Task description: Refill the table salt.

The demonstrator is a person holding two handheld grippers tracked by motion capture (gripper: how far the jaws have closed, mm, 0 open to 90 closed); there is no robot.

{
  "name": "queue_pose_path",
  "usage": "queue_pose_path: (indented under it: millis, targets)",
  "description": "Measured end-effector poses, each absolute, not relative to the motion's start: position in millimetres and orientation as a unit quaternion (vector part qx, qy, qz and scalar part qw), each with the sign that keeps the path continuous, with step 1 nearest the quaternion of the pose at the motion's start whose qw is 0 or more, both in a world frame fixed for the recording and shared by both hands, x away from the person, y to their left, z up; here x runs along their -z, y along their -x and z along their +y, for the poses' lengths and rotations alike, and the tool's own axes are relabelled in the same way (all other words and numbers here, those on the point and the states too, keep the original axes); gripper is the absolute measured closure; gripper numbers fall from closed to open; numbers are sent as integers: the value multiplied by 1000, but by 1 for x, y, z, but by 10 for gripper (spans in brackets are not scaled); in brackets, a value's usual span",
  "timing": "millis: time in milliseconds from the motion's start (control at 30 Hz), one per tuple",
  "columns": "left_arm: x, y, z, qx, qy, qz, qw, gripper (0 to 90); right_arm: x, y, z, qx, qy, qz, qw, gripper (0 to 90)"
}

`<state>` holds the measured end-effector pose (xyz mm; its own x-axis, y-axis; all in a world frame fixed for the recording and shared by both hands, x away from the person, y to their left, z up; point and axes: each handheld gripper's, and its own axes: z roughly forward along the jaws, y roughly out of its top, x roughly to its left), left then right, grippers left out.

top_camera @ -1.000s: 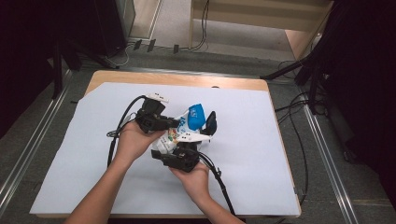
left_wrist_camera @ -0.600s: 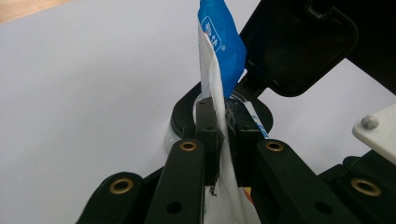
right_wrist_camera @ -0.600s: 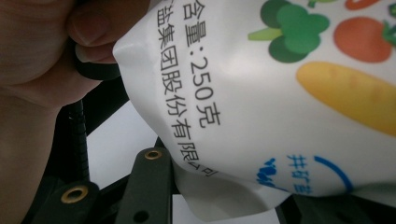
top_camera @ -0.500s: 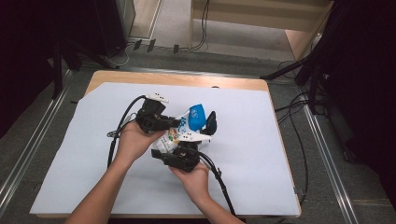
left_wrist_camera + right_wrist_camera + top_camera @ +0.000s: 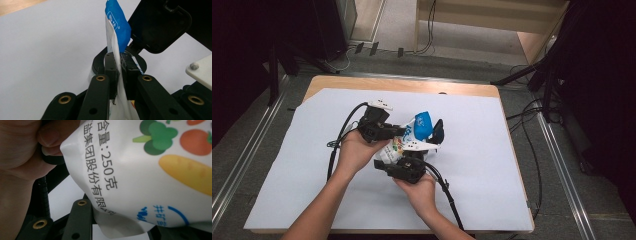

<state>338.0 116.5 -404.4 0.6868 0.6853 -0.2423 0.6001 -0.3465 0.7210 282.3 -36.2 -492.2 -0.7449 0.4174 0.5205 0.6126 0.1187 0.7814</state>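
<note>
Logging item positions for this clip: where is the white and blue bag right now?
In the high view the bag is mid-table over the white sheet, held between the left claw and right claw.

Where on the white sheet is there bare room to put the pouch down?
Bare sheet spreads left of the left forearm and right of the right tool, out to the table edge. It is crowded mid-table, where the left tool pinches the pouch.
</note>
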Motion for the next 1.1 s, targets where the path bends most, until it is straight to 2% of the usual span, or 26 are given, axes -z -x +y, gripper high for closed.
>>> queue_pose_path:
  millis: [300, 467, 1100]
  targets:
    - [404, -339, 119, -54, -815, 397, 418, 875, 489, -280, -32, 559, 336, -756, 65, 633]
    - [404, -339, 120, -56, -814, 395, 421, 875, 487, -280, -32, 556, 338, -757, 56, 657]
    - [406, -338, 124, -60, -808, 397, 432, 869, 488, -280, -29, 555, 339, -758, 52, 664]
